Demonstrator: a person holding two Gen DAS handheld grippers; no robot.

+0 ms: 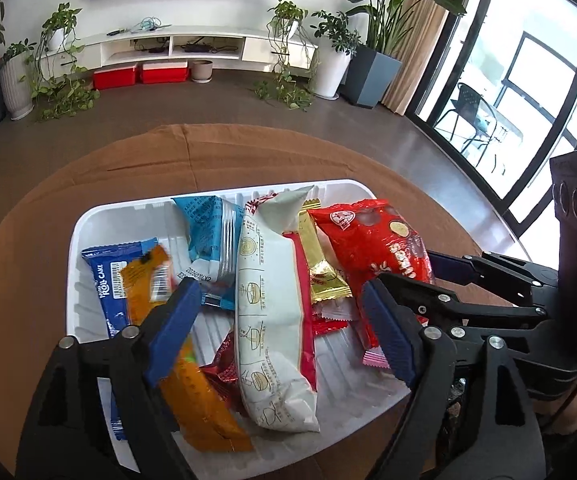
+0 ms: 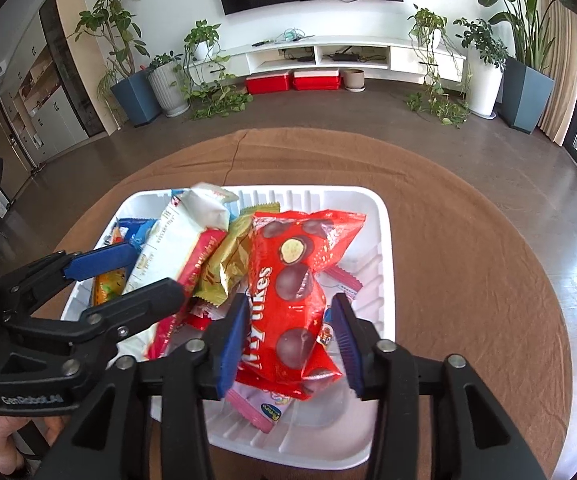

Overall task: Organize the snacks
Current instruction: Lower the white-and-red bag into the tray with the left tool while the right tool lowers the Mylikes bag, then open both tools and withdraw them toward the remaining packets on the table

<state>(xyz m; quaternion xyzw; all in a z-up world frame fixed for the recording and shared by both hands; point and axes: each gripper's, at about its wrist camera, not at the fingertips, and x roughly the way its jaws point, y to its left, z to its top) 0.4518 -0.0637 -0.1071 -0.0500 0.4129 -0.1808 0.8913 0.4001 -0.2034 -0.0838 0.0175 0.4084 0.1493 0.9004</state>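
Tray: a white ribbed plastic tray [image 1: 88, 224] on a round table under a brown cloth [image 1: 216, 156]; all the snack packets lie piled inside it.

Left-wrist view only: a blue "Roll Cake" wrapper [image 1: 102, 280] at the tray's left wall, partly under an orange packet [image 1: 192, 380]; a light-blue packet [image 1: 208, 236] toward the far wall; a balcony chair [image 1: 468, 108] seen through the glass door.

Right-wrist view only: the chocolate balls printed on the face of the red bag [image 2: 288, 292]; a pink wrapper [image 2: 256, 408] beneath that bag; a bare stretch of tray floor at the right; cabinets and a door at the room's left.

Both views: a long white noodle packet [image 1: 268, 320] lying across the pile, a gold wrapper [image 1: 320, 276] beside it, red storage boxes [image 2: 292, 80] under the TV shelf.

Left gripper [image 1: 284, 332]: spread wide above the pile, the white noodle packet between its blue pads [image 1: 172, 332], grasping nothing; the left pad overlaps the orange packet, contact uncertain.

Right gripper [image 2: 288, 340]: parted, straddling the red bag; the left pad [image 2: 232, 344] looks to touch the bag's edge, the right pad stands just clear.
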